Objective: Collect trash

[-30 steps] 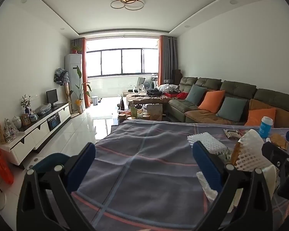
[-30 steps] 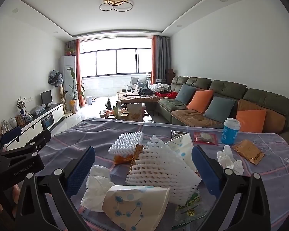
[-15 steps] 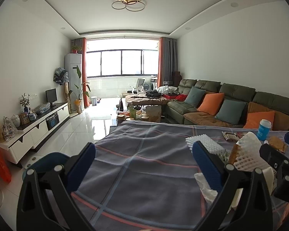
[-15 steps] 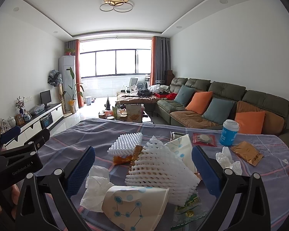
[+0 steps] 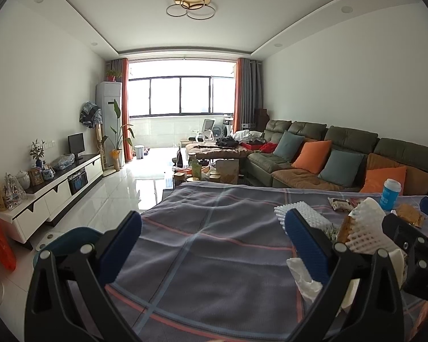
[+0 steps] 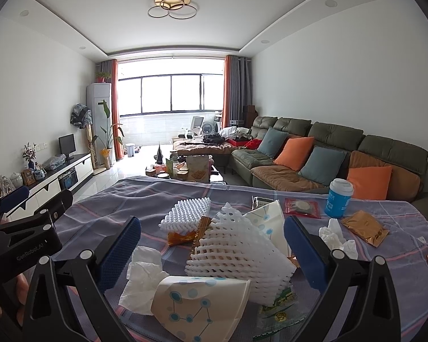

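Trash lies heaped on the surface (image 6: pixel 122 199): foam net (image 6: pixel 236 250), tissue (image 6: pixel 142 270), paper cup (image 6: pixel 202 302). We hover both grippers, right gripper (image 6: pixel 212 252) and left gripper (image 5: pixel 212 245), fingers wide, holding nothing. Nothing is picked yet; next we lower the right around the net.

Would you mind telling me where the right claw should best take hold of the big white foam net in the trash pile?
Judging by its pose, grip the foam net across its raised middle ridge, coming straight down from above. It lies between the right claw's open jaws, and its soft mesh should squash easily.
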